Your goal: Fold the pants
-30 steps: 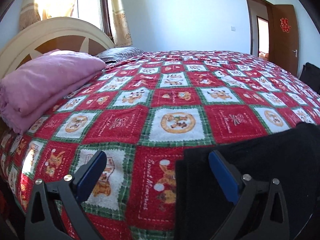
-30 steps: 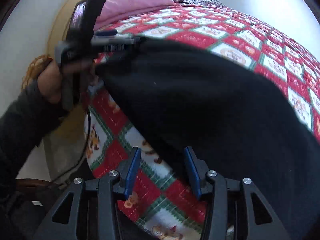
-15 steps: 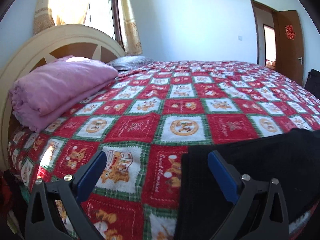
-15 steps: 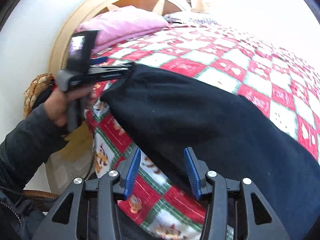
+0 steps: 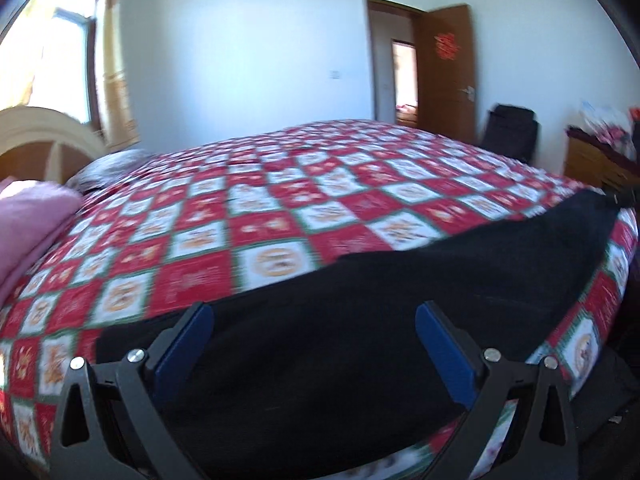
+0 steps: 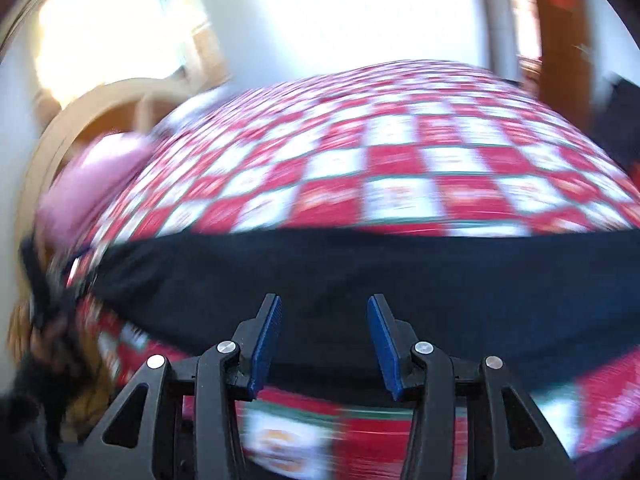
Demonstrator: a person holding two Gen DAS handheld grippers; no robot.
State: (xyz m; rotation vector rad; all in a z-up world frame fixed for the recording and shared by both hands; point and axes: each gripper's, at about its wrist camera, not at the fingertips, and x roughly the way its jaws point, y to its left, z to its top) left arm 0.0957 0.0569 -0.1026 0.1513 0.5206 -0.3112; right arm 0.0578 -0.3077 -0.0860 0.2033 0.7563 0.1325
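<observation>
Pants (image 5: 360,320) — black, flat across lower frame on checked bedspread (image 5: 280,208); no finished fold visible. Left gripper (image 5: 314,344), right gripper (image 6: 324,336) — both spread apart, empty.

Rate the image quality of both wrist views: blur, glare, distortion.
Left wrist view: mild motion blur on the bedspread, window overexposed, fisheye bending the bed edge. Right wrist view: heavy smear across bedspread and black pants, wall and window blown out; only the right gripper stays sharp.

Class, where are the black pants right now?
The pants lie along the near edge of the bed, just ahead of both open grippers in each wrist view.
</observation>
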